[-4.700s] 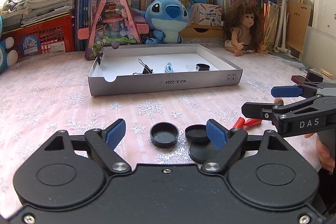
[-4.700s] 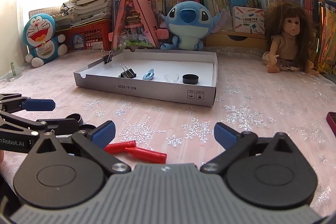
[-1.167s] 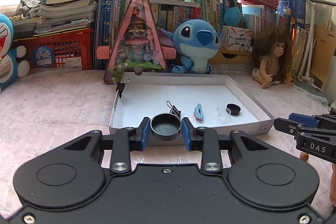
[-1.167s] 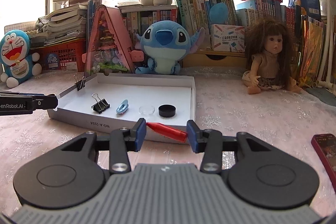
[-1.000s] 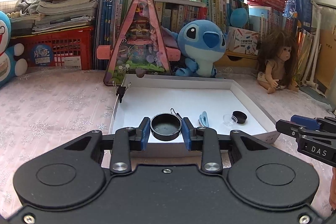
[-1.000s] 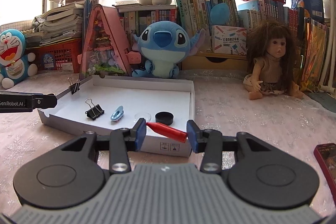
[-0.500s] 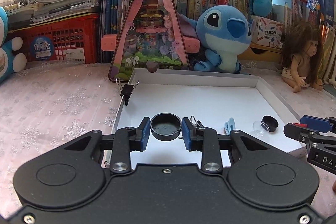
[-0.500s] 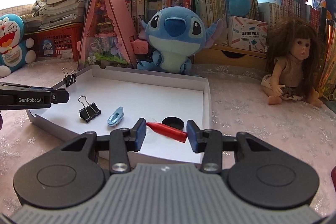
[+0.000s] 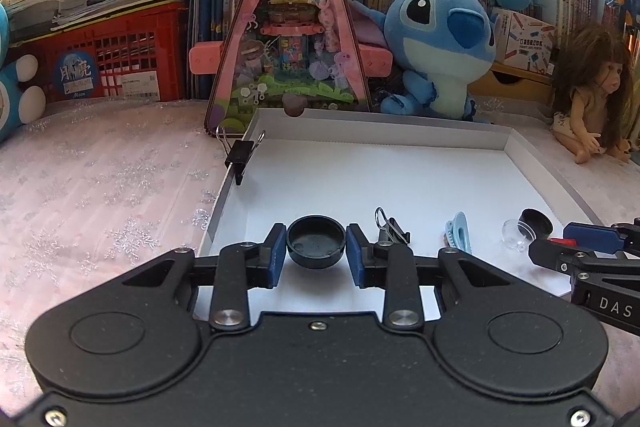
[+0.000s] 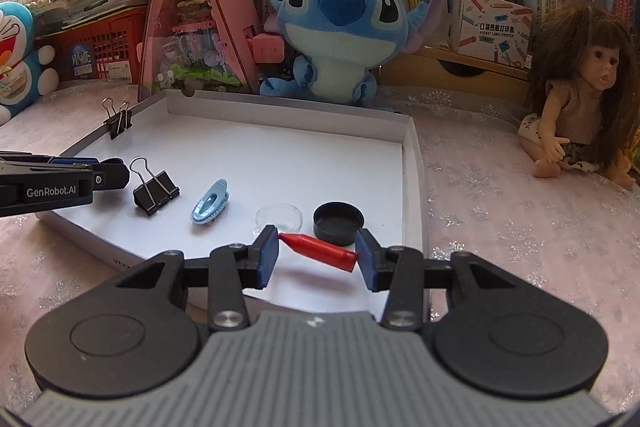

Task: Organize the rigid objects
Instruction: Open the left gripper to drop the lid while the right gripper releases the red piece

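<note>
My left gripper (image 9: 316,255) is shut on a black round cap (image 9: 316,241) and holds it over the near left part of the white shallow box (image 9: 384,147). My right gripper (image 10: 318,257) is shut on a red crayon-shaped piece (image 10: 318,251), held crosswise over the box's (image 10: 288,111) near right corner. In the box lie a black binder clip (image 10: 154,189), a blue hair clip (image 10: 210,207), a clear lid (image 10: 280,217) and another black cap (image 10: 338,221). The left gripper shows at the left of the right wrist view (image 10: 108,173).
A second binder clip (image 9: 240,157) is clamped on the box's left wall. Behind the box stand a pink triangular toy house (image 9: 288,39), a Stitch plush (image 9: 436,51), a doll (image 10: 576,95), a red crate (image 9: 104,63) and shelves of books. A pink snowflake cloth (image 9: 100,187) covers the table.
Both grippers picked up their objects from the cloth, then moved forward over the box. In the last half second both moved further in and lower above the box floor.
</note>
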`<state>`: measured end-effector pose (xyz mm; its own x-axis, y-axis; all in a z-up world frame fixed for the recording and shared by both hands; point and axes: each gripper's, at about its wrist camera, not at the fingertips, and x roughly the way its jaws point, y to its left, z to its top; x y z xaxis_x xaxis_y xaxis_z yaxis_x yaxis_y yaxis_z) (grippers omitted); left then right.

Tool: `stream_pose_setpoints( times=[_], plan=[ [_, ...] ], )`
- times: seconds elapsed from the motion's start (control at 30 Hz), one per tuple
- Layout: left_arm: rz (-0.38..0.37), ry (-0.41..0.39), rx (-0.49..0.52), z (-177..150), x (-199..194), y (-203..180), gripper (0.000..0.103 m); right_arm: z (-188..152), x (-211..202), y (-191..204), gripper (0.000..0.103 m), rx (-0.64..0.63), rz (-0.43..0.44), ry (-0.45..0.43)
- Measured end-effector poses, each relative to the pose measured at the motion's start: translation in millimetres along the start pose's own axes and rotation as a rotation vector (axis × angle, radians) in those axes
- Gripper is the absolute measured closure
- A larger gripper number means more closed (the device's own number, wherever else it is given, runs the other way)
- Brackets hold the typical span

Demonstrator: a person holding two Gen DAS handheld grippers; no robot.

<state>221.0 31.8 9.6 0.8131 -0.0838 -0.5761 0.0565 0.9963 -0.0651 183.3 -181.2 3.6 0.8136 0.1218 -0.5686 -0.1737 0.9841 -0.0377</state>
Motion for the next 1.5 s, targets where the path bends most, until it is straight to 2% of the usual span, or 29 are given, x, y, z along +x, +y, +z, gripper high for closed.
stream_pose_setpoints(
  times=[0.8,0.93,1.0,1.07,1.17,1.27,1.5],
  plan=[
    [-0.006,0.012,0.018,-2.8,9.8,-4.8,0.073,3.8,13.4,-7.2,0.055,0.045,0.025,0.062],
    [-0.006,0.016,0.011,-2.5,9.4,-4.2,0.073,3.7,12.5,-7.6,0.043,0.048,0.021,0.056],
    [-0.007,0.018,0.002,-1.7,6.9,-3.6,0.072,4.1,10.6,-7.8,0.042,0.05,0.021,0.054],
    [-0.016,0.014,0.002,-0.8,3.3,-2.6,0.069,4.9,7.3,-7.9,0.038,0.049,0.02,0.045],
    [-0.015,0.003,-0.002,-0.1,-4.5,-1.8,0.057,6.4,-0.1,-7.1,0.033,0.045,0.014,0.025],
    [-0.005,-0.009,-0.001,-0.6,-14.2,-1.0,0.054,6.7,-7.8,-6.3,0.029,0.039,0.017,0.007],
    [-0.041,-0.06,-0.003,-4.7,-46.0,-0.3,0.038,3.4,-31.2,-3.7,0.016,0.023,0.042,-0.042]
  ],
)
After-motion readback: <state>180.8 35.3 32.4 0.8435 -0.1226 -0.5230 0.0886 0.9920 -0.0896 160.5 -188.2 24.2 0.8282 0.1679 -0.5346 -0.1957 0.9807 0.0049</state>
